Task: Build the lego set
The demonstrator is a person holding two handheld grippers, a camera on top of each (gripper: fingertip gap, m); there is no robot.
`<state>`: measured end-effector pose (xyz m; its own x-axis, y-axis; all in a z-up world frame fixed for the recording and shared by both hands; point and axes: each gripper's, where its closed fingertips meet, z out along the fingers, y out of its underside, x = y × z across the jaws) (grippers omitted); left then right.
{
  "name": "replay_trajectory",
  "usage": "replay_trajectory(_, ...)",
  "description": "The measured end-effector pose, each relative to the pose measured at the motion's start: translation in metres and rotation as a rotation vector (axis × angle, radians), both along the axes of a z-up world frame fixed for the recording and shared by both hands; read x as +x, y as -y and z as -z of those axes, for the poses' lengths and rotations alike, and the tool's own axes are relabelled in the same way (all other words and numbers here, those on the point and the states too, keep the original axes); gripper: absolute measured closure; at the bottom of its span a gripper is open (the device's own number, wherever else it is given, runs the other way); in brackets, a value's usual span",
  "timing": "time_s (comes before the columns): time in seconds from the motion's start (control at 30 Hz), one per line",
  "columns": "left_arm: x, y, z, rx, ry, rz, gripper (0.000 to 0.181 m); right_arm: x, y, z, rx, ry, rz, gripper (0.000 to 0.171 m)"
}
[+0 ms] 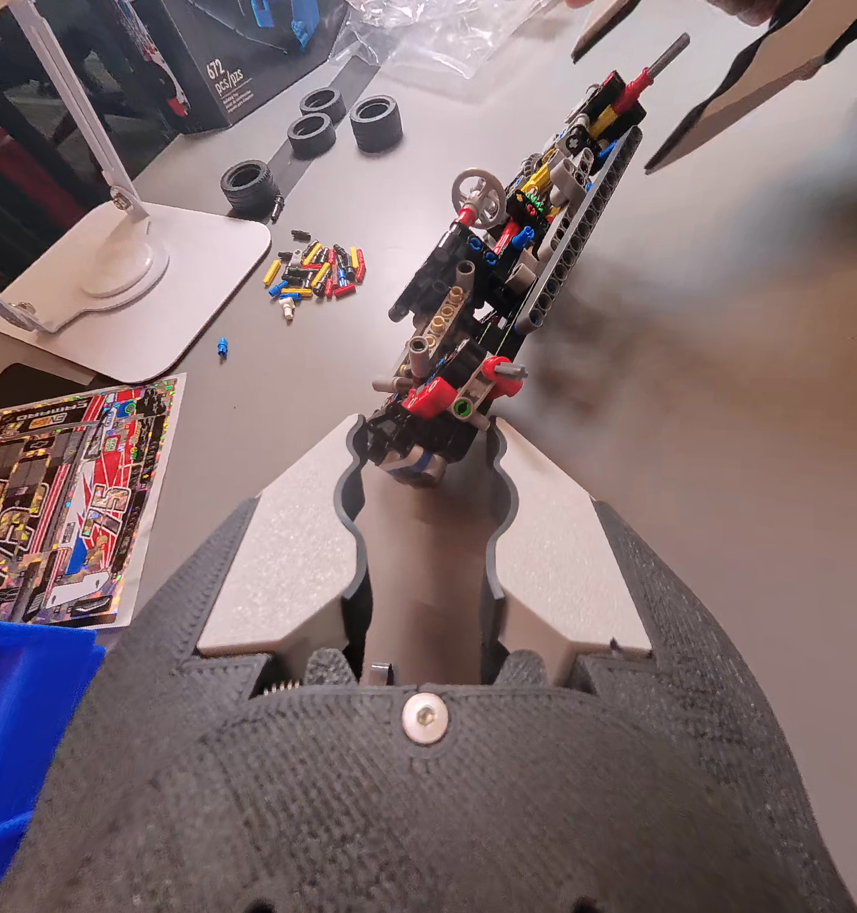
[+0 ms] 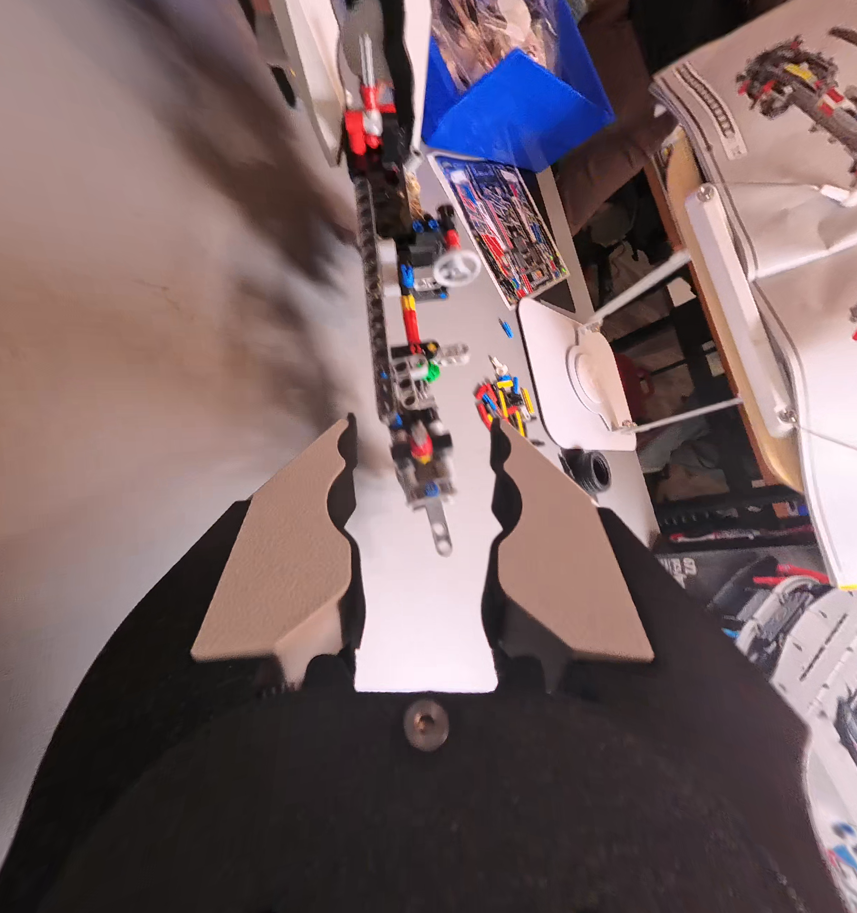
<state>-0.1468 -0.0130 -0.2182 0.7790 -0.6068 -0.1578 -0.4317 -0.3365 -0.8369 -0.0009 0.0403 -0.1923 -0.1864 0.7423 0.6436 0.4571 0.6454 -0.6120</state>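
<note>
A long, part-built Lego chassis (image 1: 515,257) of black, grey, red, yellow and blue pieces, with a grey steering wheel (image 1: 480,197), stretches away from my left gripper (image 1: 426,430). The left gripper is shut on its near end and holds it on its side over the grey table, which carries its blurred shadow. My right gripper (image 2: 422,425) is open. The chassis's far end (image 2: 421,459), with a thin grey beam sticking out, lies between its fingertips without touching them. The right gripper's fingers (image 1: 742,99) also show at the top right of the left wrist view.
Several black tyres (image 1: 374,123) and a pile of small coloured pins (image 1: 317,269) lie on the table. A shiny sticker sheet (image 1: 66,499), a blue bin (image 1: 21,691), a white stand base (image 1: 135,291), the set's dark box (image 1: 209,64), a clear bag (image 1: 441,39) and the instruction booklet (image 2: 787,123) are around.
</note>
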Motion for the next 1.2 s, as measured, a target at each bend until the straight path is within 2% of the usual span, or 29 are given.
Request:
replay_trajectory(0.03, 0.0, 0.0, -0.001, -0.003, 0.009, 0.002, 0.133, 0.004, -0.007, 0.001, -0.005, -0.006, 0.008, 0.119)
replay_trajectory(0.2, -0.001, -0.002, -0.003, -0.019, 0.047, 0.002, 0.133, 0.003, -0.024, 0.021, -0.125, -0.032, -0.006, 0.122)
replay_trajectory(0.3, -0.002, -0.003, -0.003, -0.022, 0.05, -0.003, 0.134, -0.003, -0.023, 0.027, -0.124, -0.057, -0.014, 0.143)
replay_trajectory(0.33, -0.002, -0.003, -0.003, -0.022, 0.048, -0.006, 0.134, -0.004, -0.021, 0.026, -0.119, -0.064, -0.018, 0.145)
replay_trajectory(0.73, -0.004, 0.001, -0.004, -0.001, 0.093, -0.075, 0.135, -0.005, -0.018, 0.024, -0.215, -0.083, 0.053, 0.146)
replay_trajectory(0.87, -0.009, 0.001, -0.007, 0.028, 0.078, -0.114, 0.142, -0.007, -0.013, 0.022, -0.229, -0.088, 0.045, 0.146)
replay_trajectory(1.2, -0.006, 0.004, -0.004, 0.049, 0.044, -0.088, 0.142, -0.005, -0.013, 0.023, -0.24, -0.091, 0.053, 0.146)
